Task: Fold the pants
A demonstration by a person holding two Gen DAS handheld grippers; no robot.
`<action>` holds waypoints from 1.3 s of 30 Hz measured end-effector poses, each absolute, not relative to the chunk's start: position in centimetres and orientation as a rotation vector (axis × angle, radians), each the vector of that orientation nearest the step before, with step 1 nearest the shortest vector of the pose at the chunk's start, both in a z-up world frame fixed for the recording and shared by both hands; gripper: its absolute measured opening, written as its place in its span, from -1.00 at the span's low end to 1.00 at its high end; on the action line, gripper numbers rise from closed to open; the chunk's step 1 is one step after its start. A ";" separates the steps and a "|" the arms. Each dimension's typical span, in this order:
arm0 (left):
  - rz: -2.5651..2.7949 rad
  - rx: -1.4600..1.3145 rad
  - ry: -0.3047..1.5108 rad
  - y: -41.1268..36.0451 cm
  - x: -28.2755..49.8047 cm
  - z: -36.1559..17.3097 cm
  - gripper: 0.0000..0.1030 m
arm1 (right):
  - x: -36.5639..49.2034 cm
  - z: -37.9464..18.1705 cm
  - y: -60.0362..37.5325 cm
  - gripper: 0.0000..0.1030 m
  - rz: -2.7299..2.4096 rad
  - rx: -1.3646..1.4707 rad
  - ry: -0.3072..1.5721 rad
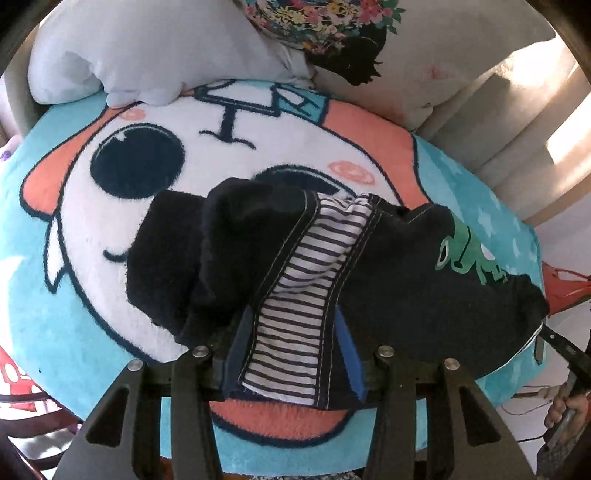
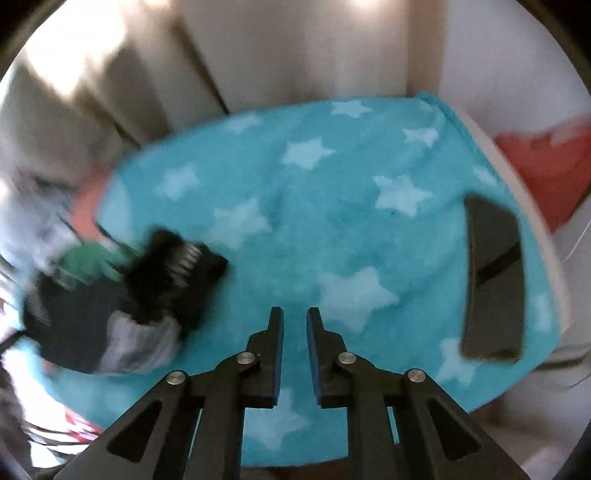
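Small dark navy pants (image 1: 388, 280) with a striped lining at the waistband (image 1: 306, 291) and a green frog print (image 1: 469, 251) lie bunched on a blue cartoon blanket (image 1: 74, 332). My left gripper (image 1: 291, 365) is shut on the pants' striped waistband, the cloth draped over its fingers. In the right wrist view the pants (image 2: 122, 306) show blurred at the left. My right gripper (image 2: 295, 325) is open and empty above the star-patterned blanket (image 2: 332, 192), to the right of the pants.
A dark phone (image 2: 495, 280) lies on the blanket's right side. A white pillow (image 1: 147, 48) and a floral cushion (image 1: 321, 22) sit at the back. A beige sofa (image 1: 517, 110) surrounds the blanket. A red object (image 2: 546, 166) lies beyond the right edge.
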State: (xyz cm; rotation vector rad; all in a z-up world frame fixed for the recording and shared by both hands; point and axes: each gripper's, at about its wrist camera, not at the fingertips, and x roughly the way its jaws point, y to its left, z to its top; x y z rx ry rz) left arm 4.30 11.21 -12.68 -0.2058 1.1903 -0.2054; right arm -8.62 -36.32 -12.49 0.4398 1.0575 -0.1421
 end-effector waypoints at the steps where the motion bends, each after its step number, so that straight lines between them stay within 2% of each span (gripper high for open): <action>1: -0.204 -0.213 1.191 11.2 4.4 -12.6 -0.13 | -9.0 -12.0 -36.8 0.02 -0.111 0.499 1.020; 3: -0.199 -0.222 1.191 11.2 4.4 -12.4 -0.13 | -8.8 -11.0 -36.7 0.60 -0.047 0.603 0.930; 6: -0.195 -0.230 1.185 11.3 4.4 -12.0 -0.13 | -6.7 -11.3 -35.3 0.63 0.026 0.667 0.907; 12: -0.193 -0.242 1.172 11.6 4.1 -12.0 -0.13 | -1.6 -15.8 -31.3 0.60 0.100 0.660 1.062; 14: -0.189 -0.240 1.166 11.6 4.1 -12.2 -0.13 | -0.7 -16.6 -30.7 -0.13 0.109 0.662 1.091; 15: -0.186 -0.236 1.163 11.6 4.1 -12.3 -0.13 | -0.3 -17.2 -30.5 -0.60 0.127 0.691 1.123; 24: -0.181 -0.168 1.113 9.7 4.8 -11.6 -0.13 | -0.9 -12.6 -33.5 -0.66 0.117 0.662 1.009; 28: -0.195 -0.166 1.119 8.8 5.1 -12.2 -0.13 | -1.8 -13.7 -35.4 -0.65 0.077 0.693 1.022; 33: -0.197 -0.158 1.137 8.9 5.1 -12.7 -0.13 | -2.4 -16.8 -36.0 -0.41 0.012 0.697 1.080; 35: -0.200 -0.156 1.162 8.9 5.0 -12.1 -0.13 | -2.6 -16.1 -36.2 -0.16 -0.009 0.684 1.066; 36: -0.199 -0.151 1.181 9.0 4.7 -11.3 -0.13 | -2.8 -15.3 -36.3 0.10 -0.047 0.645 1.054; 38: -0.241 -0.158 1.154 9.1 3.7 -9.2 -0.12 | -3.5 -12.8 -36.6 0.16 -0.138 0.554 0.990; 39: -0.257 -0.159 1.134 9.2 3.3 -8.4 -0.04 | -3.8 -11.7 -36.8 0.16 -0.179 0.515 0.960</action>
